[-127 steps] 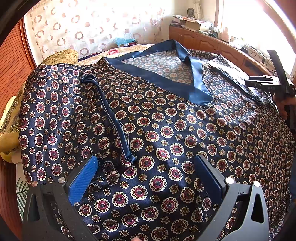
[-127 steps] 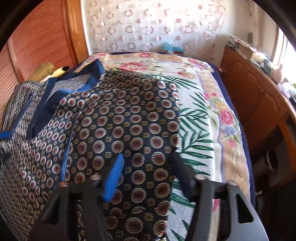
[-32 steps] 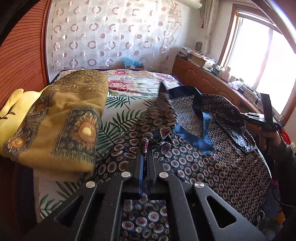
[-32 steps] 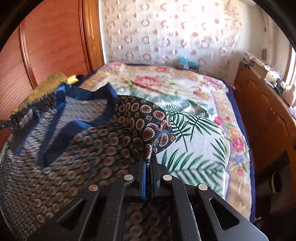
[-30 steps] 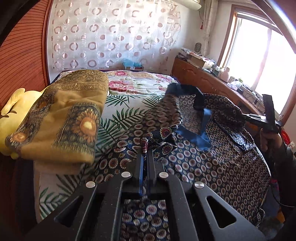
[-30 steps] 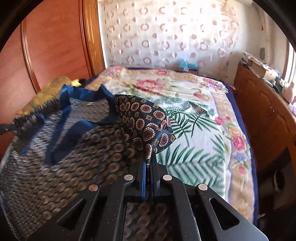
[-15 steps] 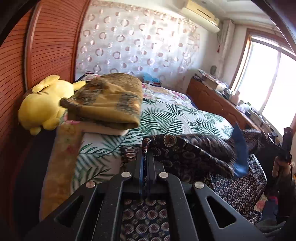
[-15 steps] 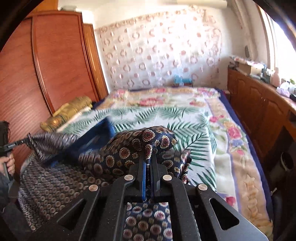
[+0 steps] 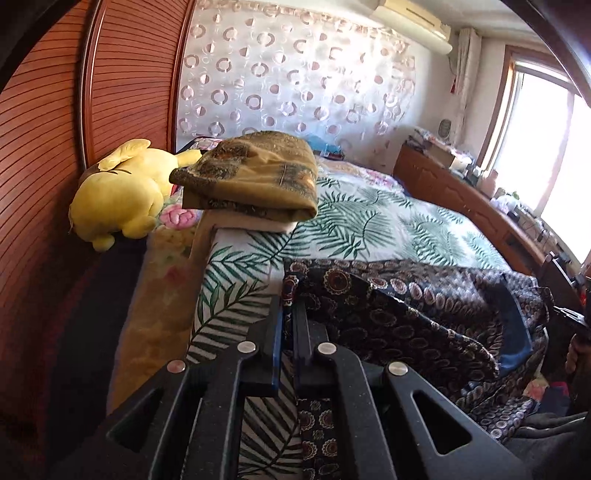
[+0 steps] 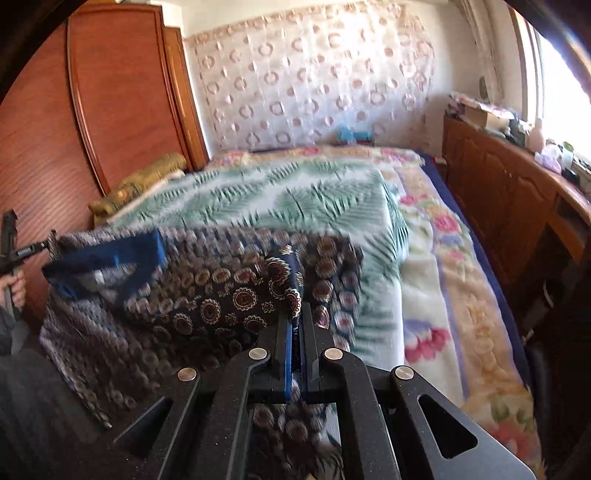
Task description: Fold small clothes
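Folded ochre blanket (image 9: 255,181) and yellow plush (image 9: 118,192) beyond the garment (image 9: 406,314).

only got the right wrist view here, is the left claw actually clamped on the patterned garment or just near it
observer: The left claw is shut on an edge of the patterned garment.
operator: what's beyond the folded gold blanket, i can't see past it
observer: A yellow plush toy lies right beside it, against the wooden wall panel.
operator: anything above the curtain
observer: An air conditioner is mounted over it.
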Demonstrator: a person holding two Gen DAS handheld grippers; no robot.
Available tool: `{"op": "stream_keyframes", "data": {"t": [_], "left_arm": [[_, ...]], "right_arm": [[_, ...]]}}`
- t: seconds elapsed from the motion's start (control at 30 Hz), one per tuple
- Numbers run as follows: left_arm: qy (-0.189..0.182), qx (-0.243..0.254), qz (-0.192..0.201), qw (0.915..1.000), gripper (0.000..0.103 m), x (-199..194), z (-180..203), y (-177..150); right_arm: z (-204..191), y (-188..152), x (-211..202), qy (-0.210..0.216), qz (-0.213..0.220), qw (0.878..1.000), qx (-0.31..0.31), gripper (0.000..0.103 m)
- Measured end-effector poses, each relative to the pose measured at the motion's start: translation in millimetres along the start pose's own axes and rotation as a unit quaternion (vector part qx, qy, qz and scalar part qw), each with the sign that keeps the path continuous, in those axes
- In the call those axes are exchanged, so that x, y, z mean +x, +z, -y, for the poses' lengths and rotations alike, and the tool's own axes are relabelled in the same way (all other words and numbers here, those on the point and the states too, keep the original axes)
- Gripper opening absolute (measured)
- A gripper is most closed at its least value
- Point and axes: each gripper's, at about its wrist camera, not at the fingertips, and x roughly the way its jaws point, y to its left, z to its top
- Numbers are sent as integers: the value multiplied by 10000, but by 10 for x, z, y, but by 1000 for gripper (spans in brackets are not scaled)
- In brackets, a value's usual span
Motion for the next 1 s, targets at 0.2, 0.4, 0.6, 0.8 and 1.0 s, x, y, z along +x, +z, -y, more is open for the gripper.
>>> {"op": "stream_keyframes", "data": {"t": [0.2, 0.4, 0.6, 0.8, 1.0], "left_arm": [[220, 41, -28, 9997, 32, -14, -12, 84], [181, 261, 194, 9993, 50, -120, 45, 310], [86, 459, 160, 9988, 80, 56, 132, 532], [397, 714, -203, 9965, 80, 499, 193, 708], [540, 813, -790, 9921, 80, 936, 136, 756]], "right_arm": [[-15, 106, 84, -174, -89, 9998, -8, 7], [-162, 111, -181, -158, 235, 9995, -127, 38], [-133, 140, -14, -445, 353, 9982, -204, 46], [-67, 313, 374, -532, 123, 9984, -153, 52], [-26, 437, 690, -355, -191, 9992, 9, 53]]}}
